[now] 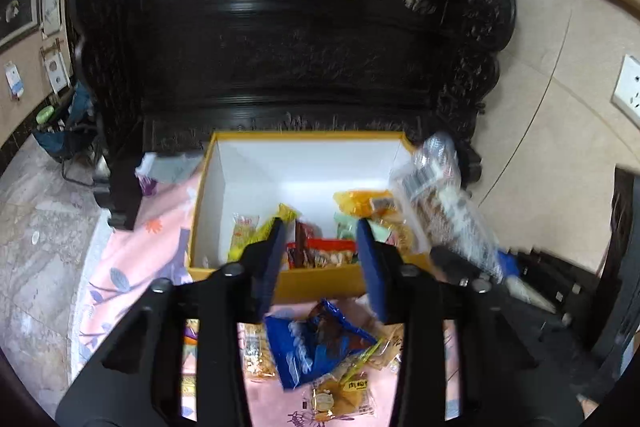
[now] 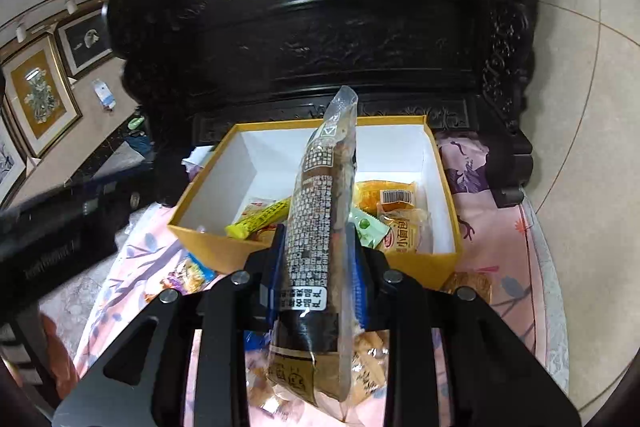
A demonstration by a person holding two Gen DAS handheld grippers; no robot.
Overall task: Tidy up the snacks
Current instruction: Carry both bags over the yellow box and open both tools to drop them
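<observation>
Left wrist view: the left tongs stand apart, nothing between them, above the near wall of the yellow box. The box rests on a pink floral cloth; loose snacks lie on the cloth before it. Dark carved furniture rises behind the box, marble floor left.

Right wrist view: the right tongs are clamped on a long clear snack packet, held upright above the box's near wall. Framed pictures hang left of the box.

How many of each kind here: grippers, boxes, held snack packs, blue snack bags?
Black two-finger grippers: 2 (left gripper, right gripper)
Open yellow cardboard box: 1
Long clear-plastic snack pack, clamped in the right gripper: 1
Blue foil snack bag, outside the box: 1
Total: 5
</observation>
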